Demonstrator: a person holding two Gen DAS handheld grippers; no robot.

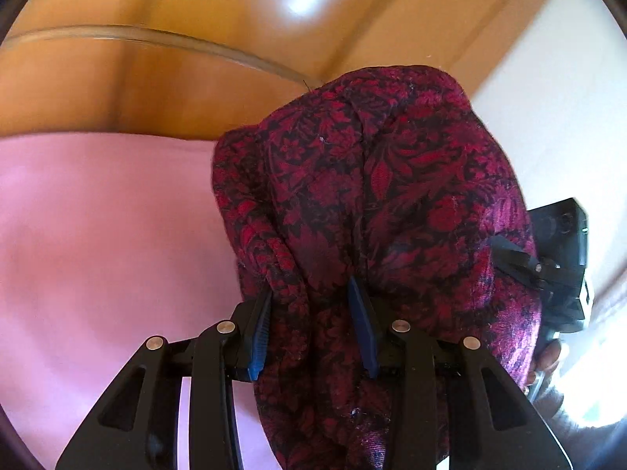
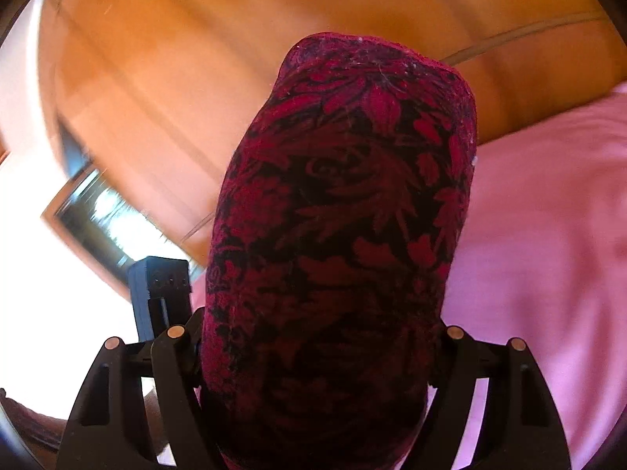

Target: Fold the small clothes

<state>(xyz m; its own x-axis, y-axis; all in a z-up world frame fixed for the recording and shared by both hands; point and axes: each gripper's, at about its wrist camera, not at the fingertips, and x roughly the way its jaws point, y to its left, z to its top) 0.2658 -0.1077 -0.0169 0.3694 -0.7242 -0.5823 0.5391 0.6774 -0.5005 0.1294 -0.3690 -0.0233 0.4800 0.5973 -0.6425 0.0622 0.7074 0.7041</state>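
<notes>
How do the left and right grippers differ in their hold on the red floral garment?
The left gripper pinches a narrow bunched fold, its blue pads visible; the right gripper has a thick wad filling its jaws, its pads hidden by cloth. The left's jaws stand narrower than the right's. Both grip the same red floral garment above the pink sheet.

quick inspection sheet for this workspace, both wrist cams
surface: pink sheet, bare where visible
job's things: one red and black floral garment, bunched, lifted off the sheet
clutter: nothing seen
grippers: left gripper shut on a fold of the garment; right gripper has the garment filling its jaws, pads hidden
cables: nothing seen
surroundings: wooden panelling behind; bright window to one side
</notes>
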